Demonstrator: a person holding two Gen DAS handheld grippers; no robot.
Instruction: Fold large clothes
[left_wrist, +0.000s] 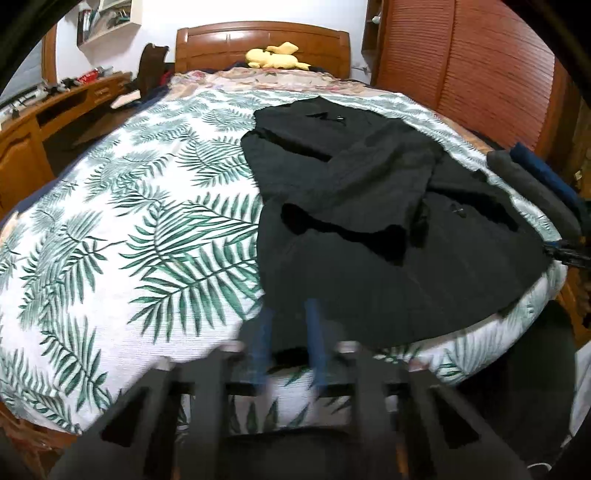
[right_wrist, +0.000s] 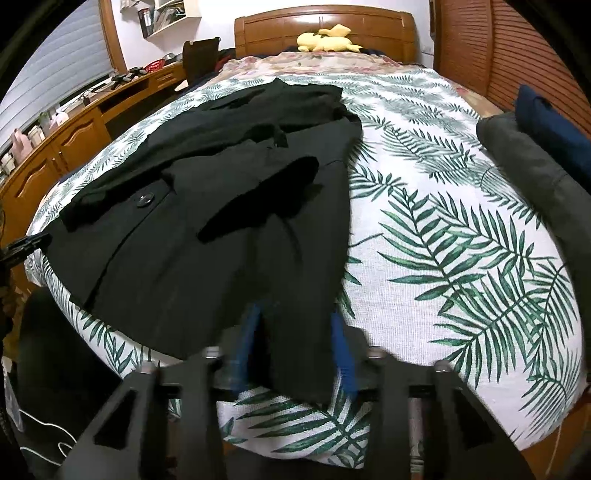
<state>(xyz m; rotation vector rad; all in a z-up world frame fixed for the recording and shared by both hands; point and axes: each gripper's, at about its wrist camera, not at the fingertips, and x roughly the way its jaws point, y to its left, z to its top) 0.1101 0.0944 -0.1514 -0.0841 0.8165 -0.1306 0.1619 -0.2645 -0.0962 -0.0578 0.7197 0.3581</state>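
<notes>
Black cloth fills most of what we see: a large black coat (left_wrist: 369, 206) lies spread flat on a bed (left_wrist: 110, 240) whose cover is white with green palm leaves. From our left wrist camera the coat sits to the right of the bed's middle; from the right wrist camera it (right_wrist: 207, 206) sits to the left. Its collar points to the far headboard (left_wrist: 262, 40), and its hem hangs over the near edge. One sleeve is folded across the chest, and a round button (right_wrist: 144, 199) shows on the front in the right view.

Our left gripper (left_wrist: 291, 332) is at the near hem. Its blue fingers (left_wrist: 264, 332) stand close together with the hem's dark cloth between them, and the picture is blurred there; we take the jaws as closed on the coat's edge. Our right gripper (right_wrist: 295, 343) is also at the near hem. A hanging flap of the coat runs down between its blue fingers (right_wrist: 341, 350), and the jaws look narrowed onto that flap, though blur hides the pads.

Near the far headboard lies a yellow plush toy (left_wrist: 277, 57). At the right edge of the bed rest a grey folded garment (right_wrist: 524, 162) and a dark blue one (right_wrist: 546, 122) touching it. A wooden desk (right_wrist: 74, 136) runs along the left wall.
</notes>
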